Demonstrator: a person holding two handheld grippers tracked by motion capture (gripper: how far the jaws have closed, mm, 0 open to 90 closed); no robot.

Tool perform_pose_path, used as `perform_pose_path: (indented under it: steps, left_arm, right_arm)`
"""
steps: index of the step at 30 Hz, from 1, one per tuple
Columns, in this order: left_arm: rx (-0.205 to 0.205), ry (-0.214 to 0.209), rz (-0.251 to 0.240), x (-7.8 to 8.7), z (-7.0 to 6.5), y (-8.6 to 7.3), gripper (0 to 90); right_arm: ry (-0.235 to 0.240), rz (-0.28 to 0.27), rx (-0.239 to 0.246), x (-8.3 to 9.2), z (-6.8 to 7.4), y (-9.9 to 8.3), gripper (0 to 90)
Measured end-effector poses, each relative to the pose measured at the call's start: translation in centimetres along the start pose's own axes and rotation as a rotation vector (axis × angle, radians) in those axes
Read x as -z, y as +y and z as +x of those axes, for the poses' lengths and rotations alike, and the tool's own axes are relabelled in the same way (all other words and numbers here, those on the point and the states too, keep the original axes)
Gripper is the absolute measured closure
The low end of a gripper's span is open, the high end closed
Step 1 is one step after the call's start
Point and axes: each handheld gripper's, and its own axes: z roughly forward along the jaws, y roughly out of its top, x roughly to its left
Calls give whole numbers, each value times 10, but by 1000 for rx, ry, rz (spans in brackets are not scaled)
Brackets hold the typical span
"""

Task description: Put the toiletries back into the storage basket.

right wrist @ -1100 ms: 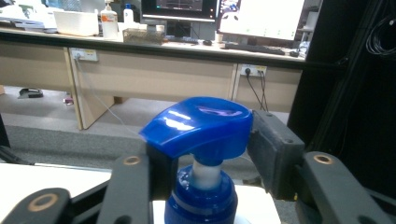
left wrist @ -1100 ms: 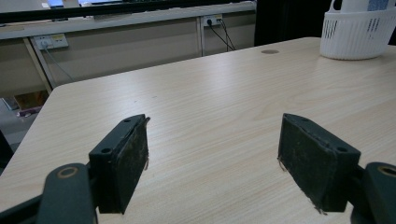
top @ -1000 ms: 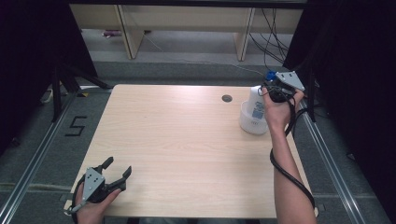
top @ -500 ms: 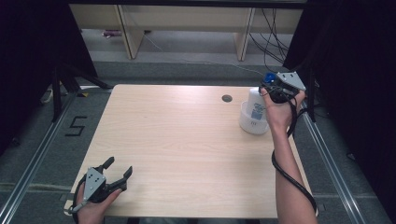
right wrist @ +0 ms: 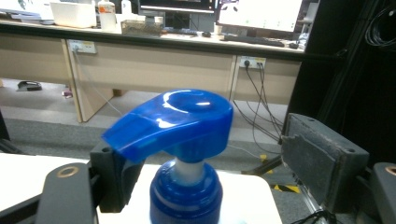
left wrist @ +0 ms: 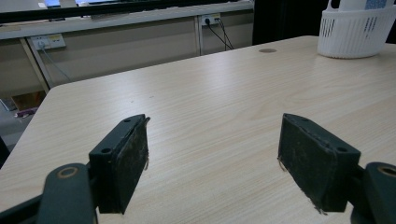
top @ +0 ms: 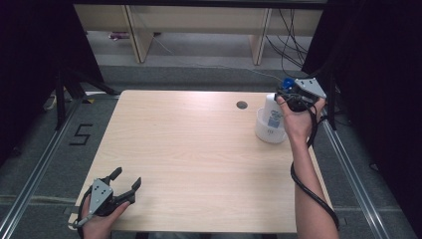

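From the high view, the right hand-held gripper (top: pixel 290 97) is held at the far right corner of the pale wooden worktop (top: pixel 199 159), level with the top of a white pump bottle (top: pixel 272 115) that stands upright inside a small white basket (top: pixel 267 134). The basket sits near the right edge of the worktop, just to the right of a round cable hole (top: pixel 242 105). The bottle's blue pump head (top: pixel 287 83) shows beside the gripper's grey plate. A black cable (top: pixel 308 191) trails from this gripper down along the person's forearm. The left hand-held gripper (top: pixel 127 183) rests at the near left corner of the worktop, well apart from the bottle, its jaws spread with nothing between them. From the left gripper view, the left hand-held gripper (left wrist: pixel 212 161) looks low across bare wood; its two black pads stand wide apart and grip nothing. The basket (left wrist: pixel 356 35) appears far off at the upper right, with the base of the bottle (left wrist: pixel 359 4) rising out of it. From the right gripper view, the right hand-held gripper (right wrist: pixel 205 161) straddles the blue pump head (right wrist: pixel 173 122). Its jaws have just been opening and are released: the right pad stands clear of the pump, with open space between them, and the pump head and its blue collar sit between the jaws. Whether the left pad touches the pump's spout cannot be told, as the spout hides that pad's face.
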Motion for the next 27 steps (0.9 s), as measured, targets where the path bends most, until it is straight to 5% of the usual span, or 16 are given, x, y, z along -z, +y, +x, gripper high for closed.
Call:
perform_pose_path:
  steps: [27]
  left_arm:
    - [0,-6,-11,0,0,-1,238]
  right_arm:
    - [70,15,-12,39,-2,-25,222]
